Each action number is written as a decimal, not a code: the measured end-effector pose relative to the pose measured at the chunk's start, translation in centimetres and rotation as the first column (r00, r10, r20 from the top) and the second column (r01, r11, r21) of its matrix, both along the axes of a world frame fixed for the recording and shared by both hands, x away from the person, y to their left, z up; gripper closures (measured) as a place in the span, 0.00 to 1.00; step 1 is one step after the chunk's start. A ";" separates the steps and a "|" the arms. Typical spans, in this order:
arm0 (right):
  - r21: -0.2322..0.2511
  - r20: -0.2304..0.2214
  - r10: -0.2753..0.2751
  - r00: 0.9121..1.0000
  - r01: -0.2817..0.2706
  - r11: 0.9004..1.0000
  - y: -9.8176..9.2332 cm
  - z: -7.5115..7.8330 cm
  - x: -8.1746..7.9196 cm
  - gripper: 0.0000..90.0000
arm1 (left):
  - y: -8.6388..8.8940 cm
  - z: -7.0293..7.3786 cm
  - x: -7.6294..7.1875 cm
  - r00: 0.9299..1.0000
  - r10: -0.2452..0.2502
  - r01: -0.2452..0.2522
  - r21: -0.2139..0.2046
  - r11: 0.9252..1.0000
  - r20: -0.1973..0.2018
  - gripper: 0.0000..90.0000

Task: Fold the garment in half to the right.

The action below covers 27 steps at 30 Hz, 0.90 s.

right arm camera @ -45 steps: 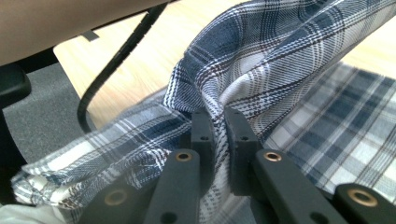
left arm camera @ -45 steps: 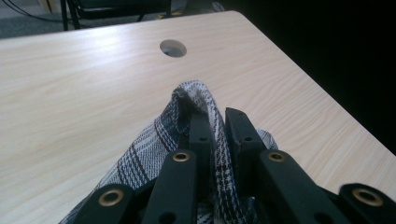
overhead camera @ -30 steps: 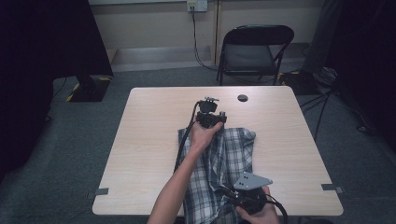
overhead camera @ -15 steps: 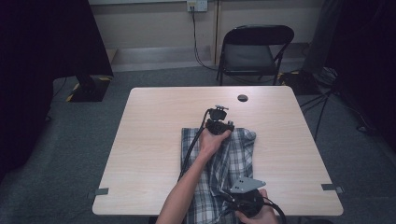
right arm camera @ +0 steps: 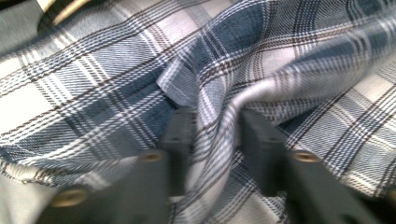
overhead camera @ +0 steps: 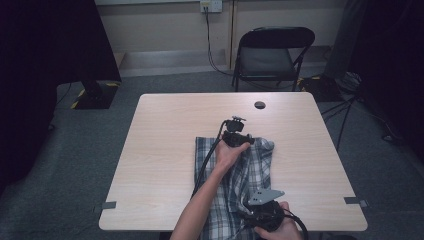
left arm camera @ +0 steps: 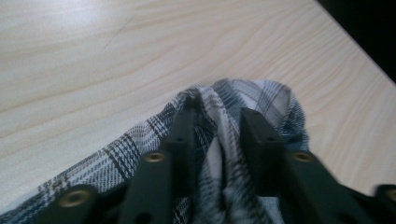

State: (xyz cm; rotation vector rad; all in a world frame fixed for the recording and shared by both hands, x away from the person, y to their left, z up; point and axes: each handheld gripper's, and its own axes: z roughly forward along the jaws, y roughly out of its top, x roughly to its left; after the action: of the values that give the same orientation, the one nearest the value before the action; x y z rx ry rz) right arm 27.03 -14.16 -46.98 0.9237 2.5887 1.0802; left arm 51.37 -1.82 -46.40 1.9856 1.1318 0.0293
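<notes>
Desk (overhead camera: 165, 150): a pale wood-grain top, smooth and square with rounded corners; a small dark round spot (overhead camera: 259, 105) sits near its far edge. Keep the cloth flat on this surface as you let go.

Shirt (overhead camera: 250, 175): a soft, thin plaid cloth in blue, white and dark lines, folded into a long strip that runs from mid-desk to the near edge and hangs slightly over it. Its far end bunches into a rounded hump; straighten it before the next fold.

Left gripper (overhead camera: 239, 139): it rests at the far end of the shirt. Its black fingers (left arm camera: 180, 135) have just been opening and stand partly apart, with a ridge of cloth (left arm camera: 219, 140) loose between them. Lift straight up so the fold does not drag.

Right gripper (overhead camera: 265, 215): at the near edge, its fingers (right arm camera: 180, 135) have also just been opening, with a raised pleat (right arm camera: 219, 140) between them, unpressed. Withdraw gently; thin fabric snags easily.
</notes>
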 end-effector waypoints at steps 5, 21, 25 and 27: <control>0.047 -0.026 -0.015 1.000 0.016 0.999 -0.5 1.0 0.2 0.30 | 1.6 1.2 -0.3 0.999 0.032 -0.031 -0.061 0.998 0.013 0.40; 0.174 0.035 -0.127 0.991 0.119 0.977 -2.1 3.9 2.8 0.17 | 9.8 4.3 -3.7 0.986 0.085 -0.075 -0.072 0.995 0.147 0.51; 0.184 0.046 -0.197 0.979 0.185 0.965 -2.2 4.2 5.7 0.18 | 12.2 4.4 -4.5 0.978 0.121 -0.110 -0.071 0.991 0.172 0.56; 0.181 0.061 -0.226 0.972 0.212 0.960 -2.2 4.3 7.1 0.21 | 13.2 4.2 -4.9 0.975 0.136 -0.125 -0.072 0.990 0.175 0.60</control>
State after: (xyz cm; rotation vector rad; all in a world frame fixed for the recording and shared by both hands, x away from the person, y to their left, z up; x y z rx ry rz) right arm 34.16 -16.35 -42.68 1.1488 2.2896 1.2649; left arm 46.51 11.42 -42.15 1.8129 1.1299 0.2354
